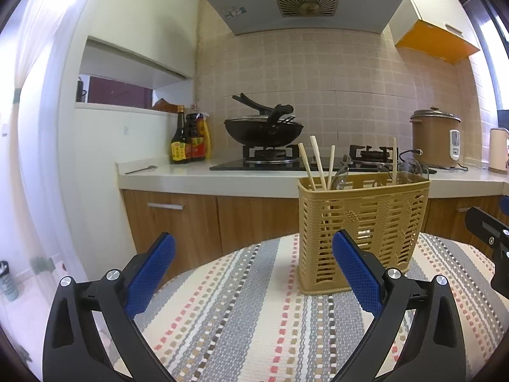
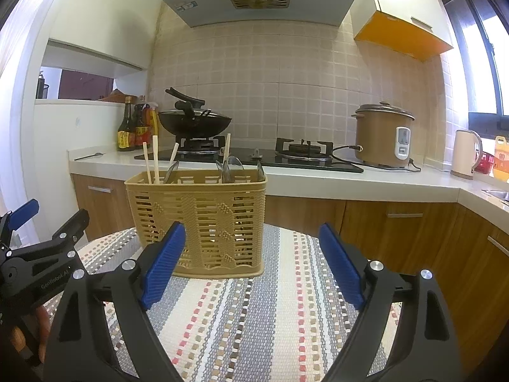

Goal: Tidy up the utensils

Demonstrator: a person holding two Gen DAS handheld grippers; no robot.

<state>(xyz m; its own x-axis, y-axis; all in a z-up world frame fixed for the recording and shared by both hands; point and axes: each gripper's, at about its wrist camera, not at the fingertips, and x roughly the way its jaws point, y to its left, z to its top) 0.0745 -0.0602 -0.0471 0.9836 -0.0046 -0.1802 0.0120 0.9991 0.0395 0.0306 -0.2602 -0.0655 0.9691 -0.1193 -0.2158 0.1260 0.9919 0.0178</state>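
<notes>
A tan slotted utensil basket (image 1: 362, 232) (image 2: 197, 219) stands upright on a round table covered with a striped woven cloth (image 1: 254, 312) (image 2: 254, 312). Wooden chopsticks (image 1: 318, 162) (image 2: 155, 159) and clear plastic spoons (image 1: 342, 175) (image 2: 233, 167) stick up out of it. My left gripper (image 1: 254, 258) is open, nothing between its blue pads, with the basket just beyond its right finger. My right gripper (image 2: 253, 248) is open too and holds nothing; the basket sits ahead, toward its left finger. The left gripper (image 2: 22, 219) also shows at the left edge of the right wrist view.
Behind the table runs a kitchen counter (image 1: 178, 175) (image 2: 366, 181) with a gas hob, a black wok (image 1: 264, 130) (image 2: 194, 121), sauce bottles (image 1: 189, 140) (image 2: 133, 130), a brown rice cooker (image 1: 435, 140) (image 2: 383, 133) and a kettle (image 2: 464, 152). Wooden cabinets stand below.
</notes>
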